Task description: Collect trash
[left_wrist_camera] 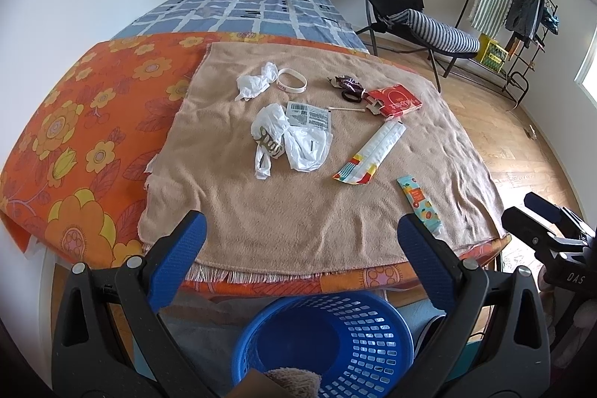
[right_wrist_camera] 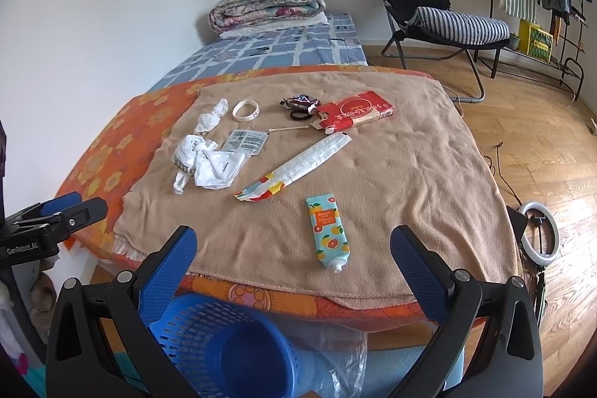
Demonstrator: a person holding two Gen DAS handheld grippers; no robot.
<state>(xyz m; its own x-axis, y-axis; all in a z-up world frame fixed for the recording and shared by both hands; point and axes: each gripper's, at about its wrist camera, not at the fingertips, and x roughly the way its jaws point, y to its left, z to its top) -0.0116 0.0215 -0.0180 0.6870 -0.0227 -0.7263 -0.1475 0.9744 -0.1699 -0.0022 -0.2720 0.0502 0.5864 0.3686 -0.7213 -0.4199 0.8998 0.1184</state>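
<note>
On the bed, a tan towel is spread over an orange flowered sheet, and the trash lies scattered across it. Toward the far left sit a crumpled tissue and a white wristband, just beside each other. Nearer the middle, a wad of white plastic bags touches a flat packet with a barcode label. A cotton swab lies between that packet and an open red carton; a dark candy wrapper and a black hair tie rest just left of the carton. A long white wrapper with coloured patches stretches diagonally below the carton, and a tube with orange fruit print lies near the towel's front edge.

Below the bed's edge stands a blue mesh basket, with something brown and fuzzy at its near rim.

Both claws hover in front of the bed, touching nothing. The left gripper has its blue-padded jaws spread wide apart, and the right gripper is spread apart as well, the tube lying between its jaws in the right wrist view.
</note>
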